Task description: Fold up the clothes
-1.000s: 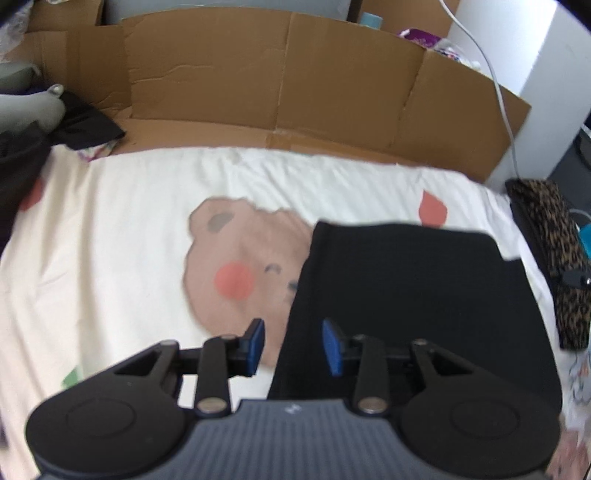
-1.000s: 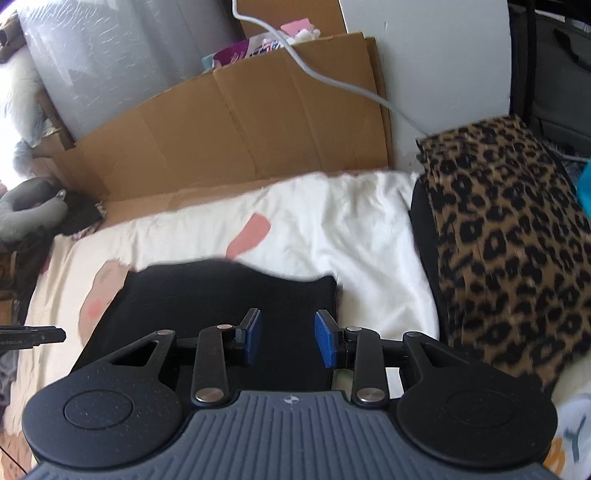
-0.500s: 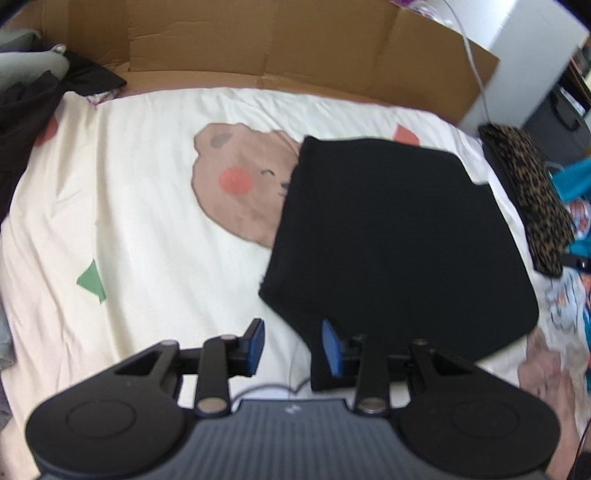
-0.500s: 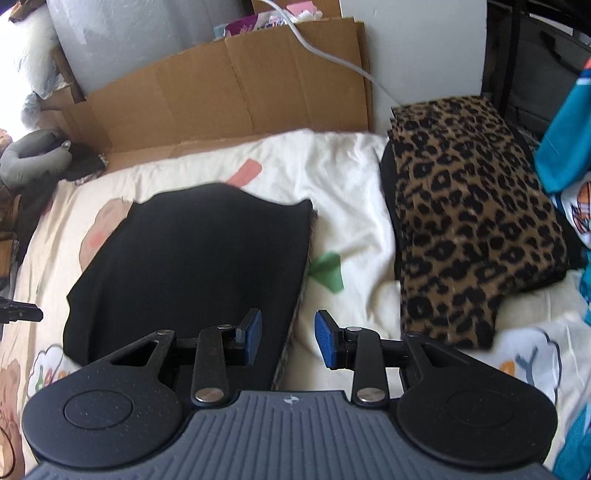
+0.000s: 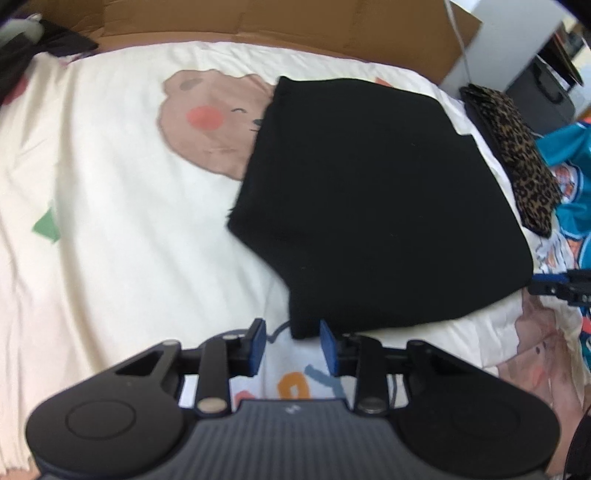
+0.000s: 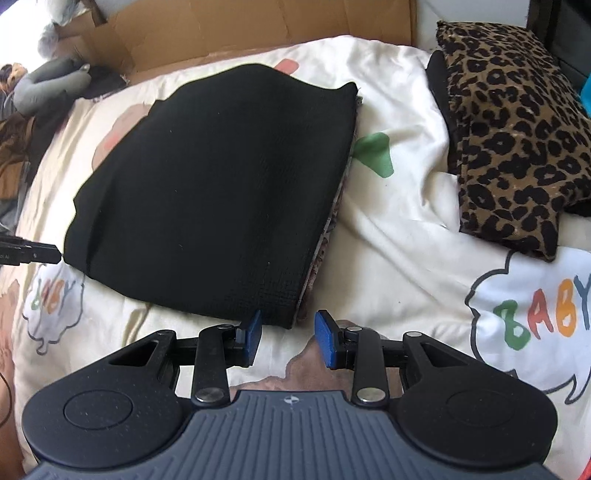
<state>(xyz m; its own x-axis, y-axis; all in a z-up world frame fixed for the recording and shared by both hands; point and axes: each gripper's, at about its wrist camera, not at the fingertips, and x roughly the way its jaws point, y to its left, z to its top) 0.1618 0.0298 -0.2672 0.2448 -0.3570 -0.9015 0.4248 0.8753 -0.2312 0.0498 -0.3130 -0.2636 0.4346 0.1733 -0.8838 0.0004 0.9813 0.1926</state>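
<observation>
A folded black garment (image 5: 373, 199) is laid flat on a cream bedsheet (image 5: 110, 229) printed with a bear, a green triangle and coloured letters. In the left wrist view the left gripper (image 5: 291, 345) is held low over the sheet at the garment's near corner, and its blue-padded fingers (image 5: 256, 341) are spread with nothing between them; the corner is seen just beyond the gap, and whether it is touched cannot be told. The picture is blurred, so the weave and the fold lines of the black cloth are lost.

In the right wrist view the right gripper (image 6: 288, 339) is placed at the opposite near corner of the same garment (image 6: 221, 184). Its fingers (image 6: 327, 341) are likewise parted and empty. A patterned layer is glimpsed along the garment's right edge, under the black cloth, but most of it is covered and what it belongs to cannot be made out.

A folded leopard-print garment (image 6: 513, 125) is set well to the right on the sheet (image 6: 399, 229), with a black item partly hidden beneath it. Teal clothing (image 5: 569, 147) is cut off at the right edge of the left view. Cardboard (image 6: 258, 29) is stood along the far side of the bed, and a grey stuffed shape (image 6: 48, 85) with dark clothes is seen only in part at the far left.
</observation>
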